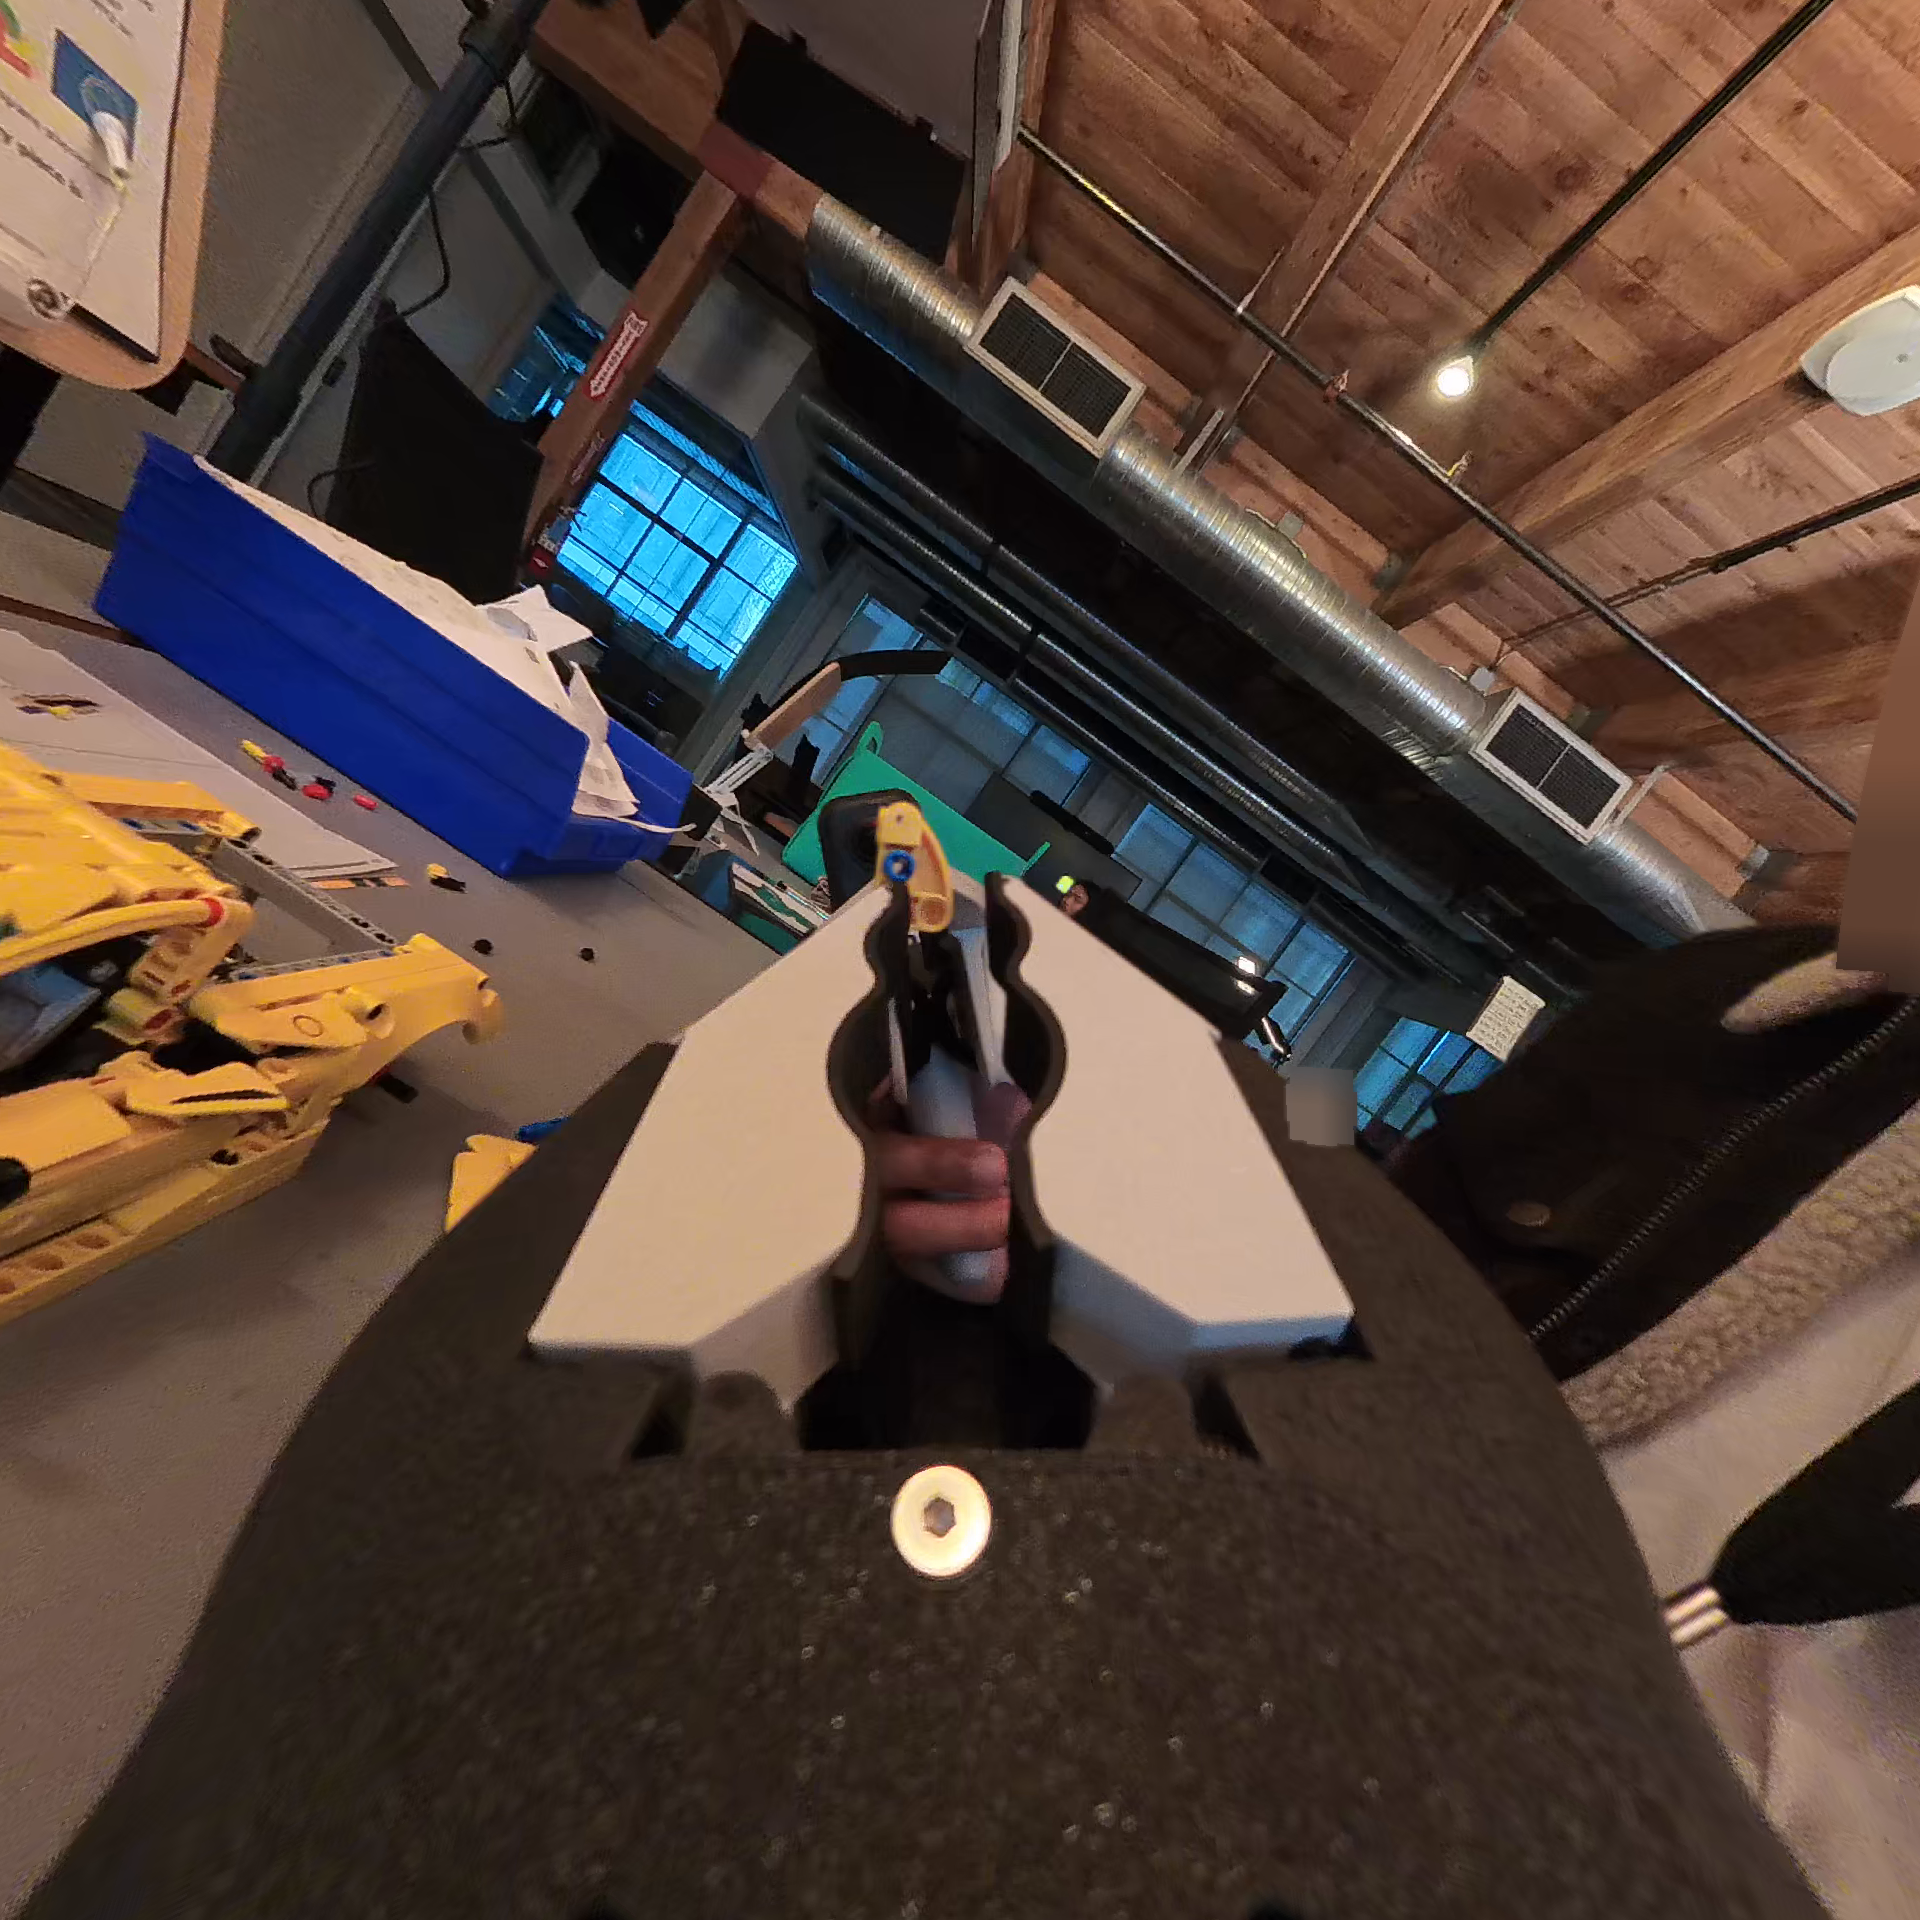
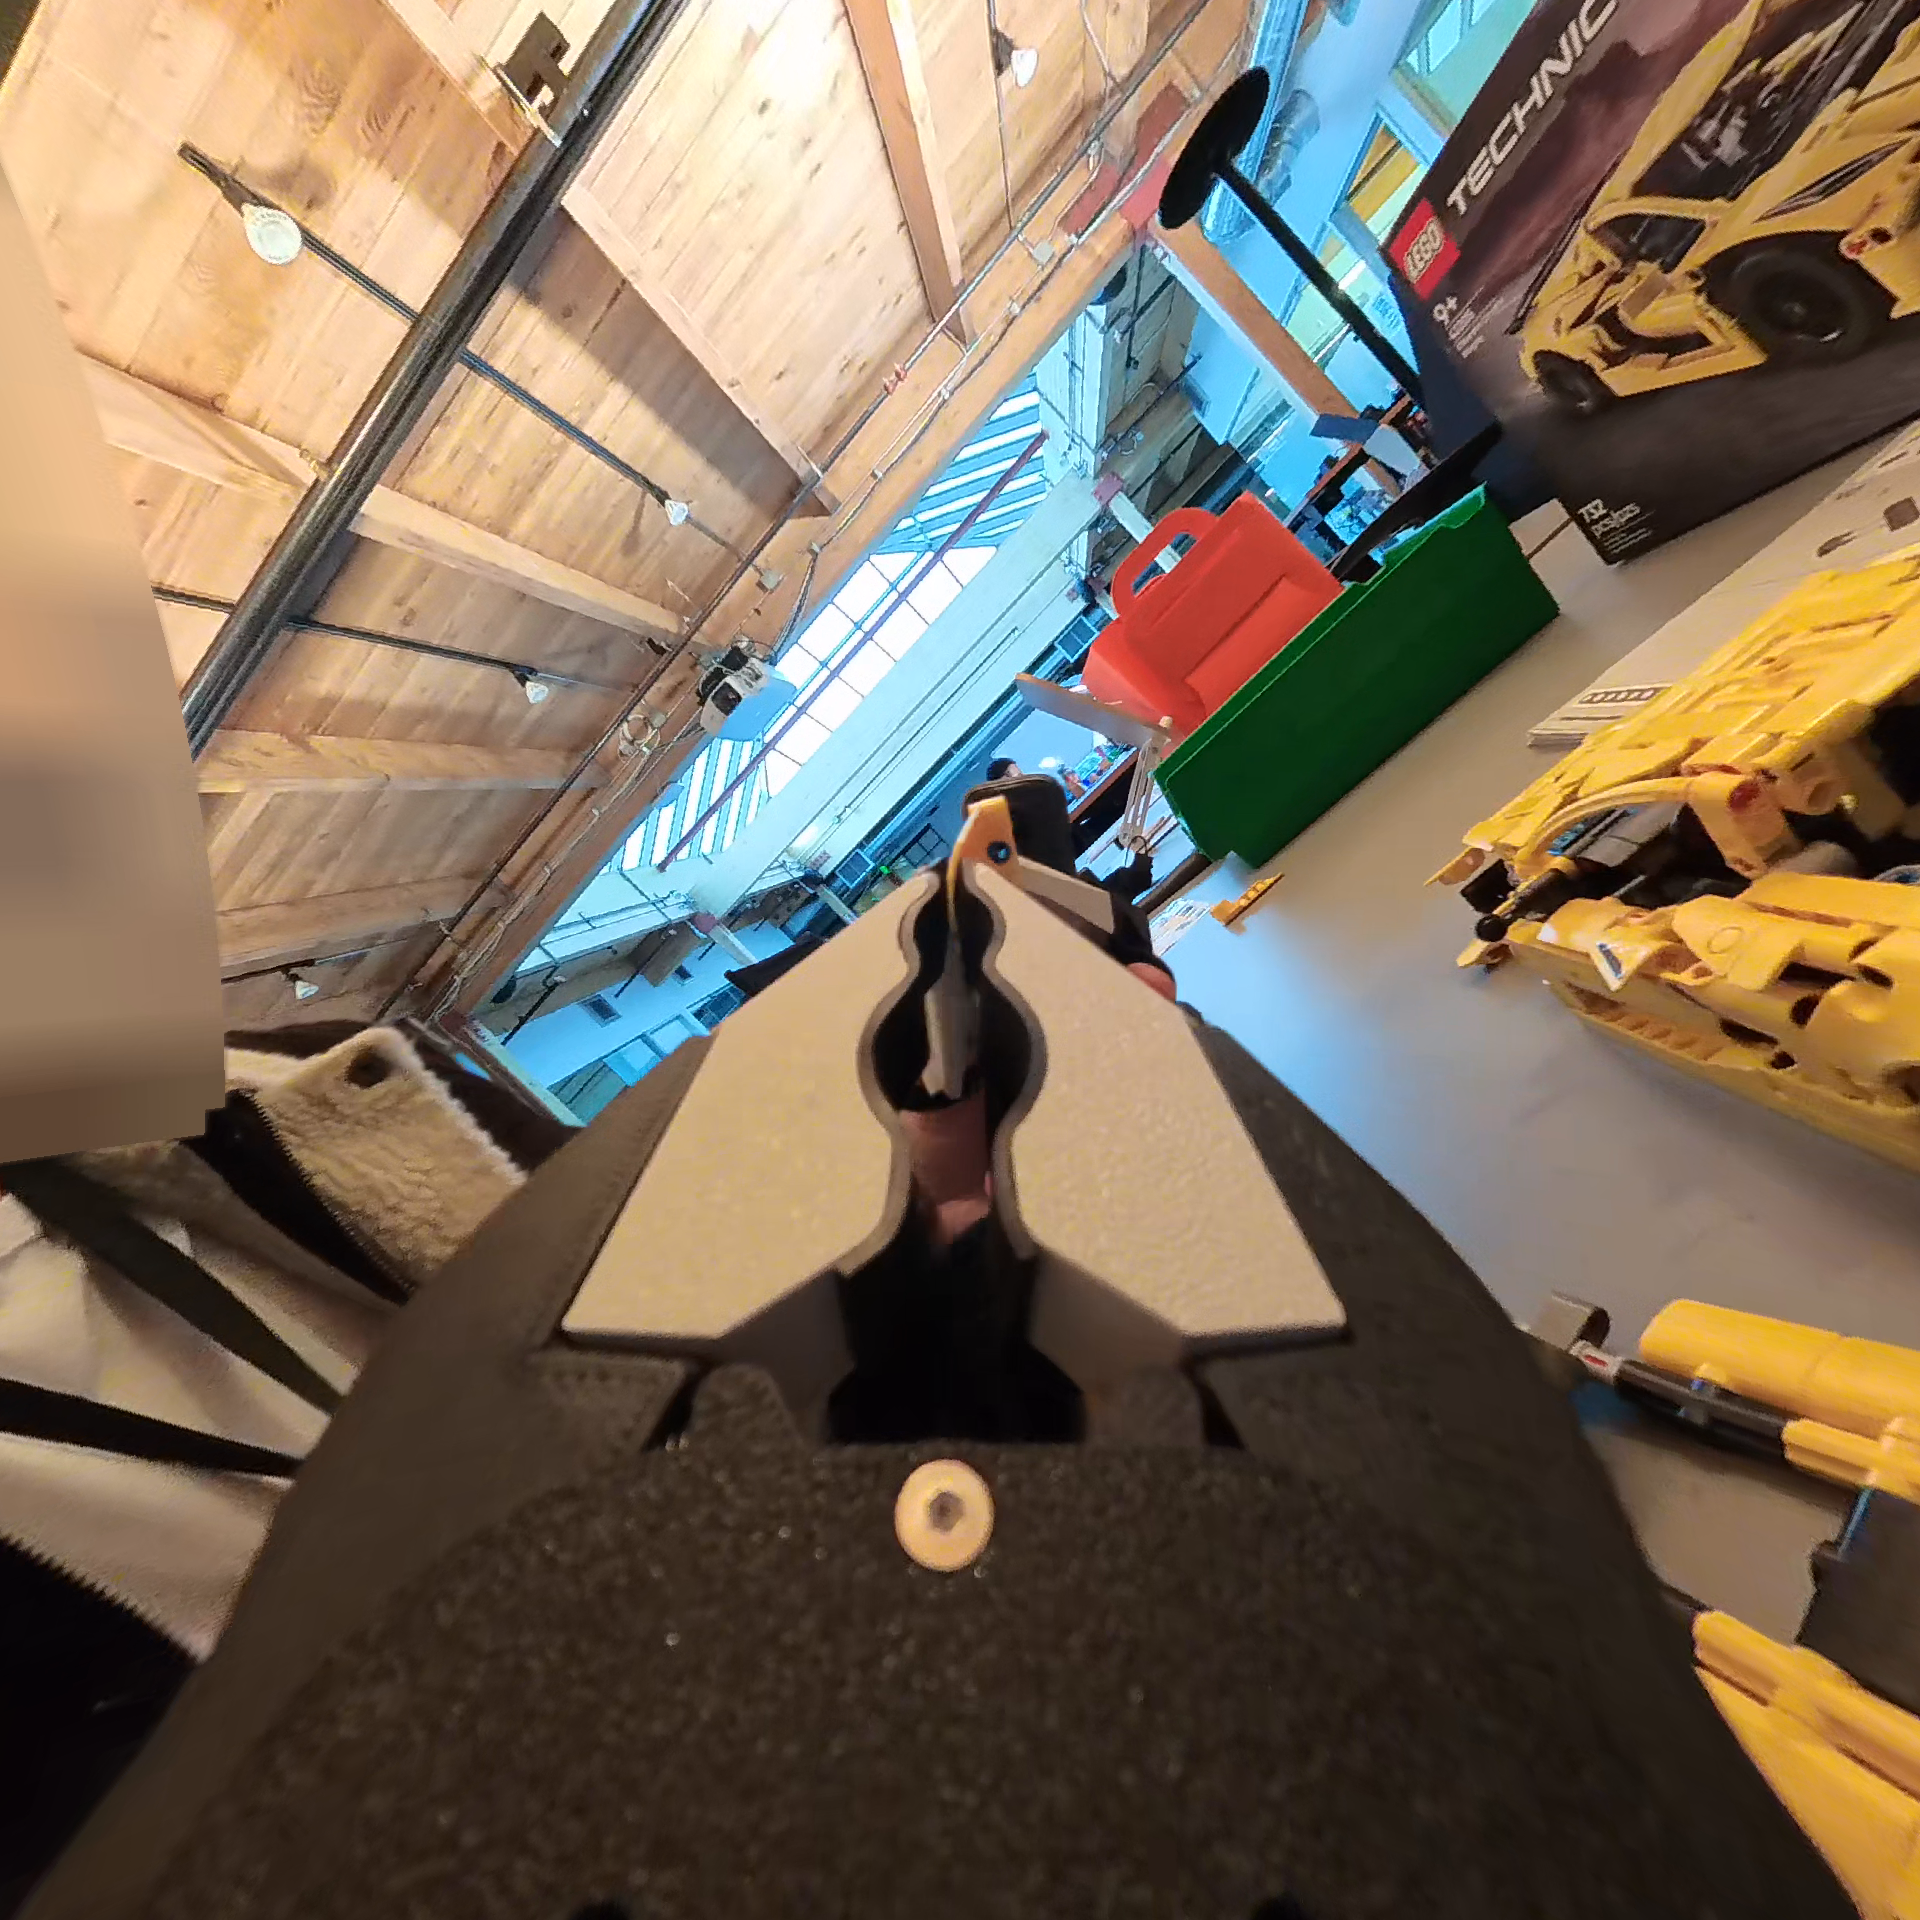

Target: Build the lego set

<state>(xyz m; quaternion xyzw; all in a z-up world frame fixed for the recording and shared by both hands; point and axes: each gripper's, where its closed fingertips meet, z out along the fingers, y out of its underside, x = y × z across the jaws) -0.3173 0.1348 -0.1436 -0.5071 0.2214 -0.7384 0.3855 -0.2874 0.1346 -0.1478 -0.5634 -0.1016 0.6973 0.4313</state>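
My left gripper [image 1: 940,896] and right gripper [image 2: 961,873], both raised off the table, pinch the same small yellow piece [image 1: 912,864] at their tips; the yellow car model [image 2: 1704,883] lies on the grey table [image 2: 1403,1122] beside them

ceiling [image 1: 1351,156]: rough wood planks | duct [image 1: 1278,582]: ribbed shiny metal | blue bin [image 1: 343,665]: glossy plastic
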